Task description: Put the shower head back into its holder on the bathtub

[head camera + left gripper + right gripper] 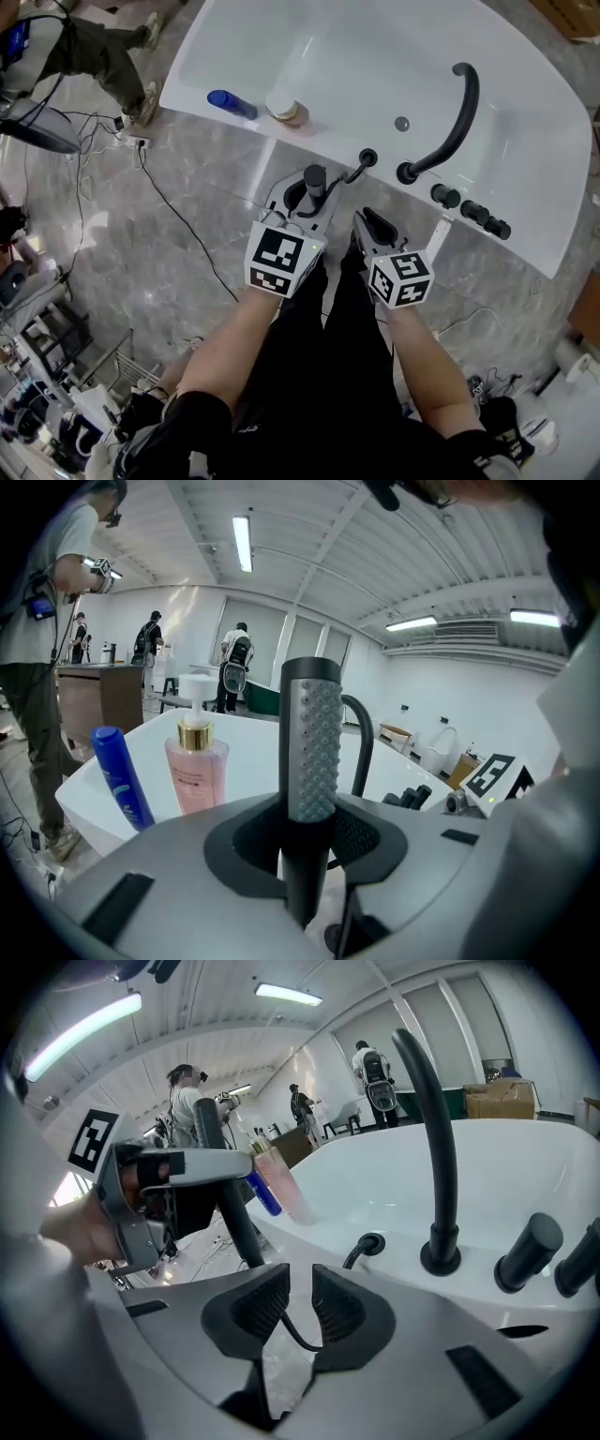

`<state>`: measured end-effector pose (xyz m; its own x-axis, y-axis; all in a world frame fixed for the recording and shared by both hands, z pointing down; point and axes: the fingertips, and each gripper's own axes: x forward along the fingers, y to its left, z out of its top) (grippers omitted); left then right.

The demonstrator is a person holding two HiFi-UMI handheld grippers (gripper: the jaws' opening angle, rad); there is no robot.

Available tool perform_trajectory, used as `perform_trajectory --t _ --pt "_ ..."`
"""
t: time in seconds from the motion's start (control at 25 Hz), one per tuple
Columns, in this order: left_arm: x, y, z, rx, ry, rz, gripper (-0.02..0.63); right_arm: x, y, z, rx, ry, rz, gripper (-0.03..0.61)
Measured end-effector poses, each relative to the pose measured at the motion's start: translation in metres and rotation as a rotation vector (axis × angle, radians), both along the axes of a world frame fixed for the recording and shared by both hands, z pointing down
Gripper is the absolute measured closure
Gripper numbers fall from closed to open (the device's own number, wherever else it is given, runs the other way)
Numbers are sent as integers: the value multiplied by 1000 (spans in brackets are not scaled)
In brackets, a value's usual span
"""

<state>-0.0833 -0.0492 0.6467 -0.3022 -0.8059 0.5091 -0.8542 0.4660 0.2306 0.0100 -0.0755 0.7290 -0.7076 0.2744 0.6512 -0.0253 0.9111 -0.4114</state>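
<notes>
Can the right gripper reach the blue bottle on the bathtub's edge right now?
Probably not easily. The blue plastic bottle sits on the white bathtub's rim far to the left, and the left gripper, clamped on the black shower head, stands between it and the open right gripper.

Shells of the left gripper (306, 199) and right gripper (373, 228) are pale grey. The fingers (255, 1305) carry dark ribbed pads. Behind the fingers, each has a white cube (281, 258) with black square markers. The person wears black trousers (319, 366) and short black sleeves (202, 412).
</notes>
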Motion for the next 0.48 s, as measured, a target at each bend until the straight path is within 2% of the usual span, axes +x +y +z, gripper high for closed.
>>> perform_trajectory --t 0.16,0.48 --pt "-8 5 28 2 7 -13 491 -11 -5 46 18 28 23 462" --pt "-14 14 72 -17 -26 3 491 -24 -2 120 14 70 83 422"
